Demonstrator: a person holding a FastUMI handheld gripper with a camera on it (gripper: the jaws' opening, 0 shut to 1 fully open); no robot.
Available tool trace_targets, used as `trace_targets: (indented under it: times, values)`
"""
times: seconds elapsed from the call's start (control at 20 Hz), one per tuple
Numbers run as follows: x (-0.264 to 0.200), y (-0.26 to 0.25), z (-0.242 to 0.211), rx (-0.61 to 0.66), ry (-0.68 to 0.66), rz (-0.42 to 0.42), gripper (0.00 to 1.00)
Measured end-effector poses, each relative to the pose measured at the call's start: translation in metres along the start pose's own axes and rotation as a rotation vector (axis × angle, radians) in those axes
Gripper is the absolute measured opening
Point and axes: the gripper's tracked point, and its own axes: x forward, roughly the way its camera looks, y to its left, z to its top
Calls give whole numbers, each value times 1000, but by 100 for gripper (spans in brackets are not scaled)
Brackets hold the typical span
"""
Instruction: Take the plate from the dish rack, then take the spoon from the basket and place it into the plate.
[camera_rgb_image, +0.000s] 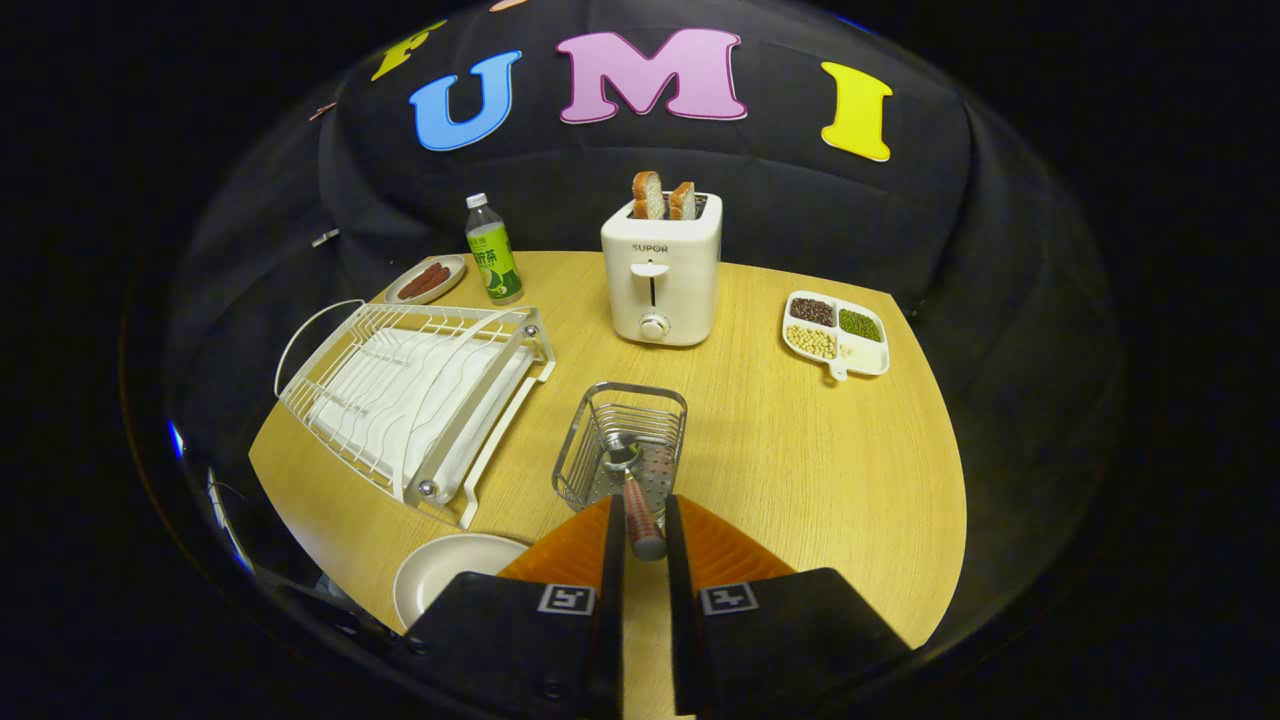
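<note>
1. My gripper (640, 520) has its two fingers drawn in on the handle of the spoon (636, 495); both press its sides, so I have it grasped.
2. The spoon's handle runs back between the fingers, its butt end showing in the narrow gap. Its bowl lies just ahead of the fingertips, down inside the wire basket (620, 440).
3. The basket stands on the wooden table (800, 470) directly ahead of the fingers, near the middle.
4. The plate (445, 570) lies flat on the table at the near left, just beside my left finger and apart from the dish rack (415, 395).
5. The dish rack sits to the left of the basket, tilted across the table's left side, with no plate in its slots that I can see.
6. Farther off, a toaster (660, 280) stands beyond the basket with two slices of bread (662, 197) sticking up from it.
7. To the far left I see a bottle (493, 250) and, beside it, a small dish of sausages (427, 279).
8. On the far right lies a divided tray (836, 333) holding beans in separate compartments.
</note>
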Motion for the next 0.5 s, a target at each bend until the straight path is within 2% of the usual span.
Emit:
trace_targets:
  times: [0.05, 0.2, 0.3, 0.5]
  values:
    - [-2, 5, -1, 22, 7, 23, 21]
    - [-5, 5, 1, 21, 8, 19, 11]
    - [-10, 0, 4, 21, 1, -6, 11]
    - [-39, -4, 23, 74, -49, 2, 11]
